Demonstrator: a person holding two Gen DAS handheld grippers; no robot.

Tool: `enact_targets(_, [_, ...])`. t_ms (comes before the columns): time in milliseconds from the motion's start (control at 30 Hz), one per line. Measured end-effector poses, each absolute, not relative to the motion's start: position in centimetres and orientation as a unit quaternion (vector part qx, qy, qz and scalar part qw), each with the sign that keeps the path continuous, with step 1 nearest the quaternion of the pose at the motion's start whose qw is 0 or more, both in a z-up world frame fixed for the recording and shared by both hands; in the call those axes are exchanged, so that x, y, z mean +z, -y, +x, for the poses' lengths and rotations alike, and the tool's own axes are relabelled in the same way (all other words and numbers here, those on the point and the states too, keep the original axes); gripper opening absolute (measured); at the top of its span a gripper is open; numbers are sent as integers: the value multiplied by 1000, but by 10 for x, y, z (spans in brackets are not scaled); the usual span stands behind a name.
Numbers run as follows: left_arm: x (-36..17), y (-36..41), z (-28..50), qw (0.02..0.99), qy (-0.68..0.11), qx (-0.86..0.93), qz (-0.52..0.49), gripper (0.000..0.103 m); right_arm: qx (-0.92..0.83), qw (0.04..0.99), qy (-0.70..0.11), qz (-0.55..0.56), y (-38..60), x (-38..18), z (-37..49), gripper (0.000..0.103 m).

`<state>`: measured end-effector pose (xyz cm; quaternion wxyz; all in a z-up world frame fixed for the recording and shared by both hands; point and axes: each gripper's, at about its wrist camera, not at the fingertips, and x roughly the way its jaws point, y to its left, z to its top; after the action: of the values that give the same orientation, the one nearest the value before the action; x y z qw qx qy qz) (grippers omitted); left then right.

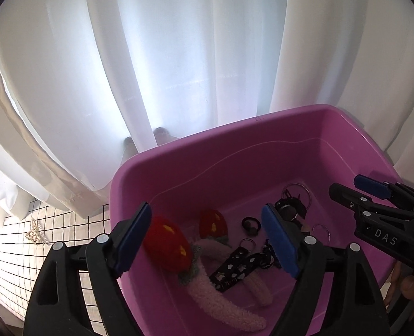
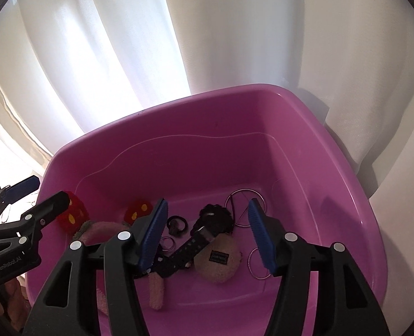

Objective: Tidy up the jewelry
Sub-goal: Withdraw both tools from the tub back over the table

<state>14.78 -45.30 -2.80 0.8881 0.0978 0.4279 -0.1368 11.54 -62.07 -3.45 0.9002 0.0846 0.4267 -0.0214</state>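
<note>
A pink plastic tub holds jewelry and accessories. Inside lie a pink fluffy headband with red mushroom ornaments, a black watch, a black strap with white shapes, a beige plush pouch, a black hair tie and silver bangles. My left gripper is open and empty above the tub's left side. My right gripper is open and empty above the watch and pouch. Each gripper shows in the other's view, the right and the left.
White curtains hang close behind the tub. A white cloth with a black grid lies to the left of the tub, with a small sparkly hair clip on it.
</note>
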Motion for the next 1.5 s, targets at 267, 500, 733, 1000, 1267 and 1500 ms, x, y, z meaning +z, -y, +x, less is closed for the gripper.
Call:
enact_targets(267, [-9,428,133,899,-413,-126,78,89,-5,905,-417,90,607,-26,111,60])
enact_targets(500, [4,406,126,906,-402,-114,65,92,6,910,-407,84,590,-13,104,63])
enact_targets(733, [7,384,122,908,-404,-101,45,94,6,911,-403,84,582,-3,101,73])
enact_targets(1000, [13,356,118,910,-406,-77,19,95,27,910,-406,74,564,3,103,74])
enact_targets(1267, [12,321,106,909,-414,-50,-3,96,75,905,-411,83,537,5,104,74])
enact_targets(1500, [4,271,91,907,-420,-3,-19,96,137,891,-423,95,494,1,115,77])
